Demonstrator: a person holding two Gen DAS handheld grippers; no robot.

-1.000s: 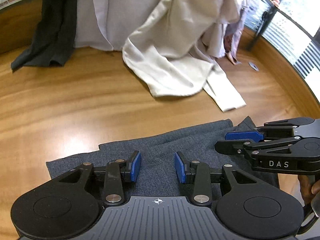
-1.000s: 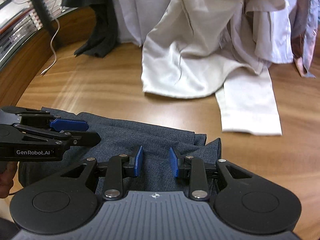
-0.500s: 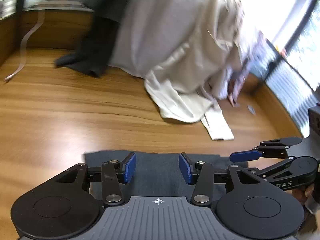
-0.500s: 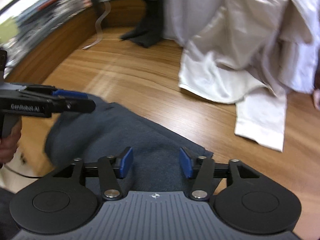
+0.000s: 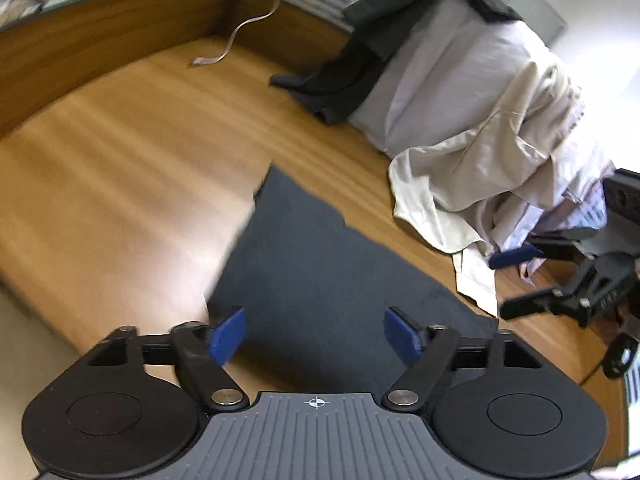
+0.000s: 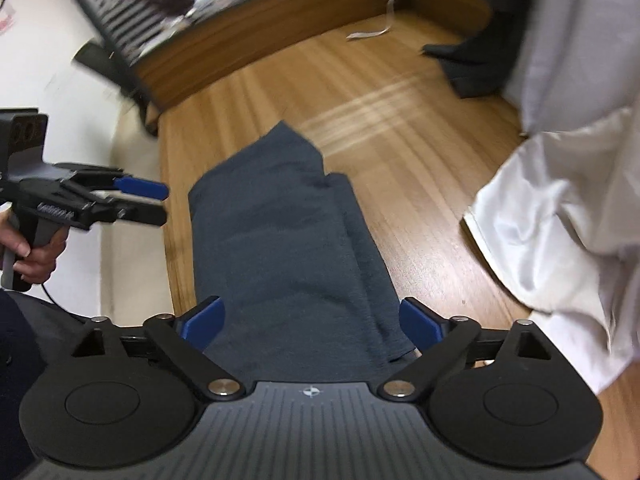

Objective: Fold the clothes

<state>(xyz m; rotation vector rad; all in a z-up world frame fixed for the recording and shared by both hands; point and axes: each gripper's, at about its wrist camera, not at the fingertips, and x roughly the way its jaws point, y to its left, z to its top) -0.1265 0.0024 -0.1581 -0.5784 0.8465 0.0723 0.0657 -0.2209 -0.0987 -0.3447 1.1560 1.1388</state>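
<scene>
We are looking down on a folded dark grey garment (image 6: 288, 248) that is lying flat on the wooden table (image 6: 400, 128), and we are taking this garment as our landmark. It is sitting close to the table's near edge, folded into a long band with a second layer showing along one side.

We are holding the right gripper (image 6: 312, 324) above the garment's near end. Its jaws have just been opening and are now spread wide, released, with the blue pads (image 6: 202, 320) standing on either side of the cloth and pressing on nothing. The garment is showing between them but is lying on the table, not gripped.

We are holding the left gripper (image 5: 316, 334) above the garment as well, from its other side. Its jaws too have just been opening and are standing well apart, released, with only the flat grey cloth (image 5: 320, 264) showing beneath the gap. In the right wrist view this gripper (image 6: 152, 202) is hanging off the garment's left edge, beyond the table's rim, with a hand (image 6: 34, 256) wrapping its grip.

Beyond the garment, well apart from it, a heap of pale shirts (image 5: 480, 128) is piling up, with a cream one (image 5: 472, 184) spilling toward the garment and a black piece (image 5: 352, 76) draping over the far side. A thin white cable (image 5: 236, 36) is trailing on the table farther off.
</scene>
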